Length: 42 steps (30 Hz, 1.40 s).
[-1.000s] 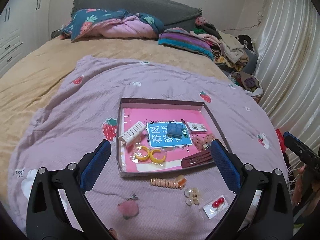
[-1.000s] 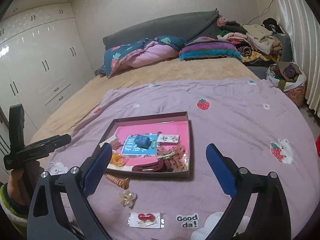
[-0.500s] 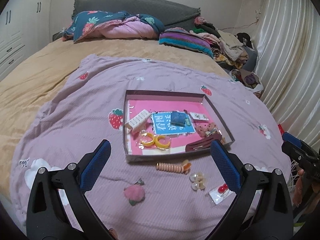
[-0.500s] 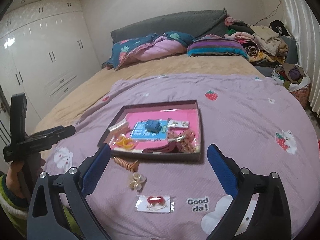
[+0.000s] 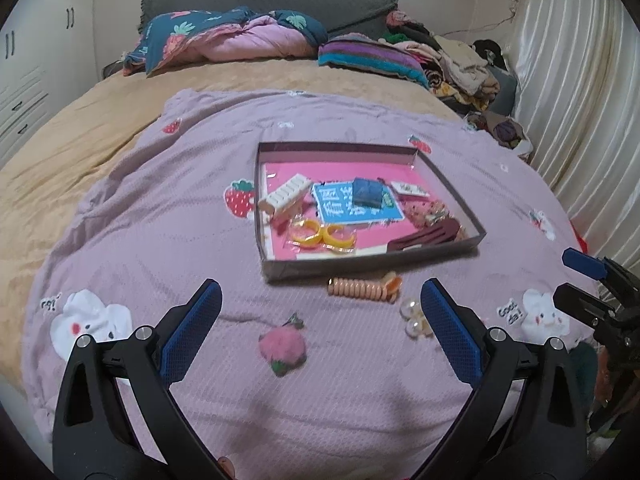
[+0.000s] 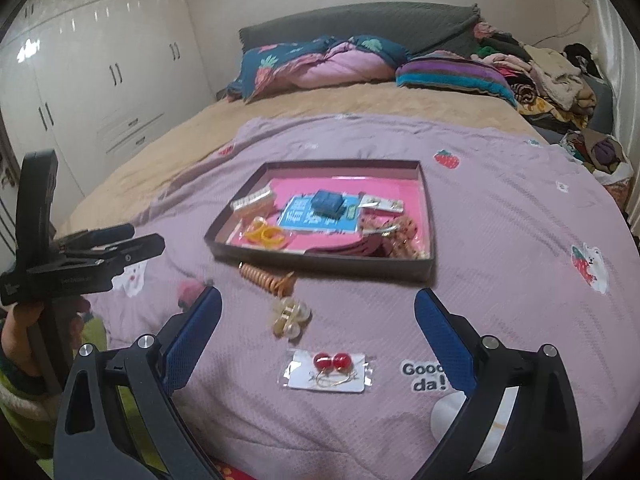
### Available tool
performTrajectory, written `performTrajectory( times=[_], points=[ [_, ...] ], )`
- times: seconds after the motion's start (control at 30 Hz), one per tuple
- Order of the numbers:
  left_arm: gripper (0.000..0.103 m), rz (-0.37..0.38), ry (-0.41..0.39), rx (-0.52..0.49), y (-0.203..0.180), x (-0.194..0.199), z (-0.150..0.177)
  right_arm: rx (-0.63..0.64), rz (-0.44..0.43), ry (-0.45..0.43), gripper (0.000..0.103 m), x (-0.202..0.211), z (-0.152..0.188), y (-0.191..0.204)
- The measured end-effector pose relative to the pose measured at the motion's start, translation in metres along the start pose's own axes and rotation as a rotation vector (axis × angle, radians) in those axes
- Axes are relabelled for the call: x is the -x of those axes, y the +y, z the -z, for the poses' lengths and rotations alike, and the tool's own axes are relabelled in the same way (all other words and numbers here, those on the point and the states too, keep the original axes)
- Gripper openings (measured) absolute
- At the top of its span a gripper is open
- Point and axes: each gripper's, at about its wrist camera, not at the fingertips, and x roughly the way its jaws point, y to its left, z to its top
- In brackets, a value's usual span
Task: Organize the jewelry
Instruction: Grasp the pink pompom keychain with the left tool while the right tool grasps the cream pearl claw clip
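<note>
Lilac quilt [image 5: 168,208], soft and rumpled, carries everything. Landmark: the shallow dark-walled tray [image 5: 372,266] with pink floor, mid-quilt.

Inside tray: white comb-like clip [image 5: 285,194] at its left wall, yellow hoops [image 5: 322,234] near the front wall, blue card [image 5: 352,204] at centre, dark red hair clip [image 5: 426,236] against the front-right corner.

Outside tray, all on the near side of its front wall: peach spiral hair tie [image 5: 362,288] just beside the wall; pearl clip [image 6: 290,316] a little nearer the camera; pink fuzzy strawberry clip [image 5: 282,346] nearer again and to the left; carded red earrings [image 6: 330,368] nearest, seen only from the right wrist.

Left gripper [image 5: 320,312]: jaws spread wide, nothing between them, held above the quilt. Right gripper [image 6: 318,318]: likewise wide and empty, pearl clip and earring card framed between its fingers.

Risks, as judged:
- Quilt is yielding; a pinch on the flat earring card may gather fabric instead of card.
- Pearl clip is small and rounded, so it may squirt out of the pads.
- Spiral tie sits close to the tray wall; a finger coming down there may nudge the light tray or tip it.
- Both grippers work the same patch, so collision is possible.
</note>
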Motion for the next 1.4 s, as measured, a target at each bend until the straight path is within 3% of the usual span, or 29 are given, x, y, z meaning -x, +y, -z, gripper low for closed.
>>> performTrajectory(
  times=[0.67,1.1,1.3,1.4],
  points=[
    [0.093,-0.034,0.101,0.004,0.028,-0.029,0.038,0.059,-0.012,0.11,0.096,-0.044,0.02,0.031],
    [0.093,-0.059,0.127,0.012,0.043,-0.055,0.05,0.07,0.005,0.161,0.096,-0.077,0.029,0.035],
    [0.078,-0.044,0.152,0.018,0.047,-0.067,0.056,0.065,0.014,0.204,0.094,-0.1,0.03,0.032],
    [0.069,-0.034,0.162,0.018,0.048,-0.07,0.057,0.057,0.011,0.239,0.086,-0.116,0.031,0.032]
  ],
)
